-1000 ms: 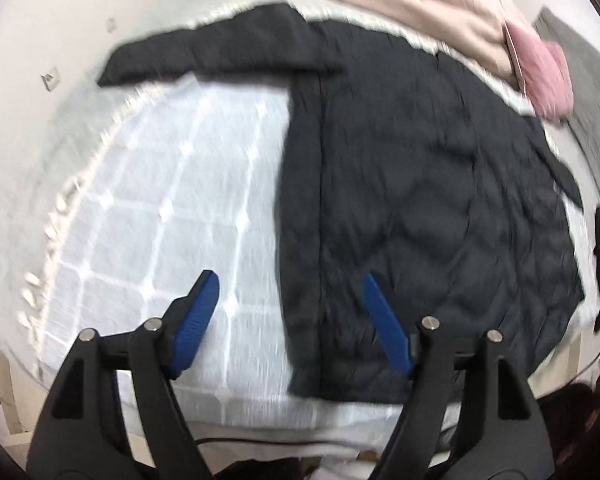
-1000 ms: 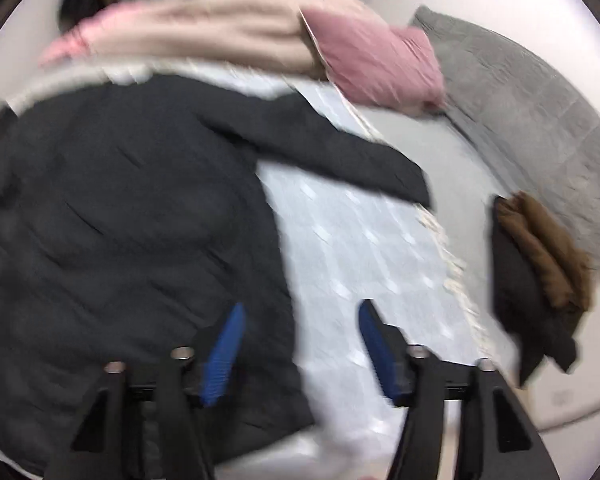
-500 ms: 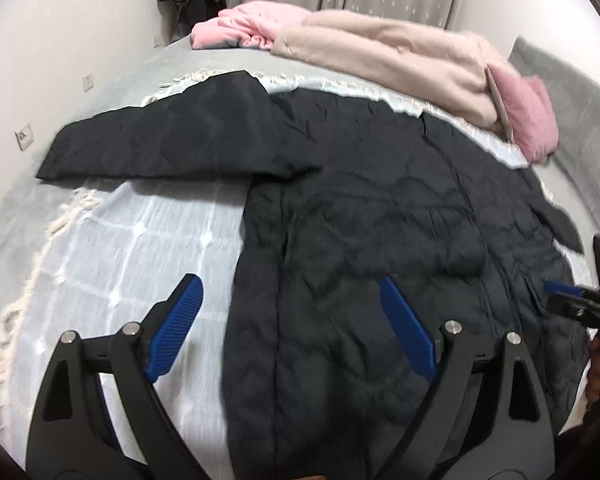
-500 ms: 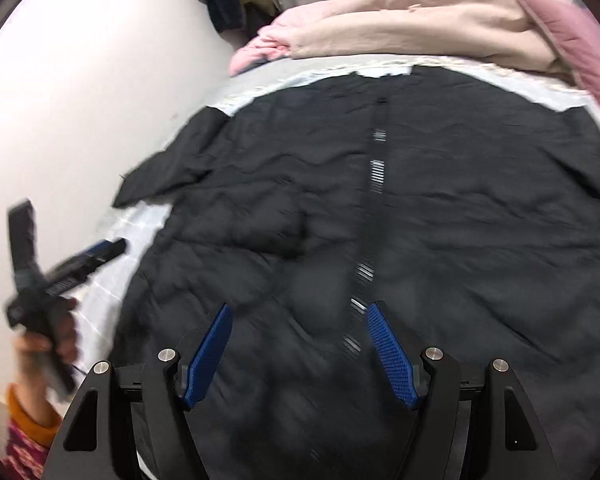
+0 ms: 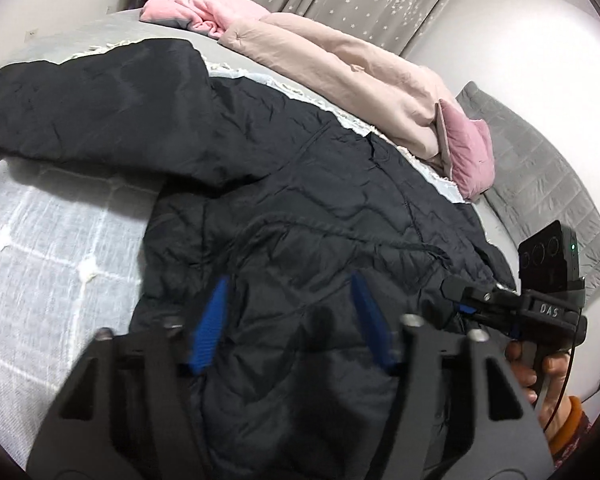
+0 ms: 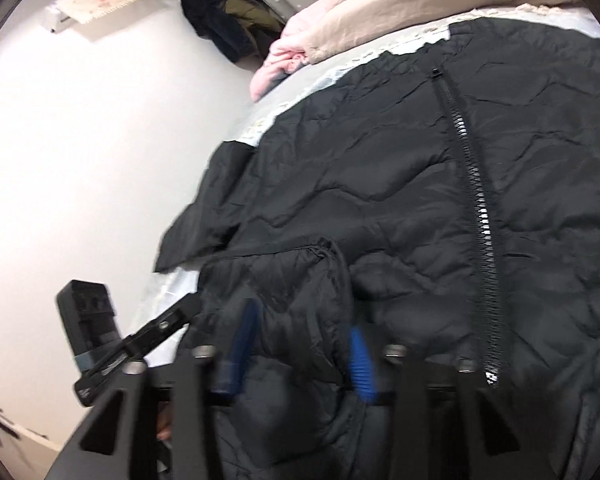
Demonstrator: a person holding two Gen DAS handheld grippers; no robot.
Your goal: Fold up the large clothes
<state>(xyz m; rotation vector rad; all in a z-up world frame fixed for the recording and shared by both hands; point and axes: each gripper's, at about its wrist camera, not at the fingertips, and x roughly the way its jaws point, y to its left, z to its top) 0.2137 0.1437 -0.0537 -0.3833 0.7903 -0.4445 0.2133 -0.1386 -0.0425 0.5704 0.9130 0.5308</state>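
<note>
Left wrist view shows the black quilted jacket point(image 5: 308, 216) spread flat over the bed point(image 5: 48, 248), front up, one sleeve point(image 5: 100, 116) stretched out to the left of its body. Its shell is thin, slightly shiny and creased, with wavy stitched channels, and in the right wrist view a dark toothed zipper point(image 6: 476, 204) runs down its middle. The left gripper point(image 5: 292, 320) sits low over the jacket's lower front, its blue ribbed pads point(image 5: 210, 328) part-way apart and closing with jacket fabric lying between them; I cannot tell if they press it yet. The right gripper point(image 6: 300, 352) is at the jacket's hem, its jaws closing around a raised puffy fold of the hem point(image 6: 292, 300) that bulges up between the blue pads, which appear to pinch it. Beside the jacket the bed wears a pale grey woven cover with a white grid and small tufts, fringed at the edge. Beyond the jacket's collar lie a soft beige duvet point(image 5: 352, 68), a crumpled pink blanket point(image 5: 196, 12) and a dusty-pink velvet cushion point(image 5: 468, 148); a grey quilted headboard point(image 5: 540, 168) stands to the jacket's right.
</note>
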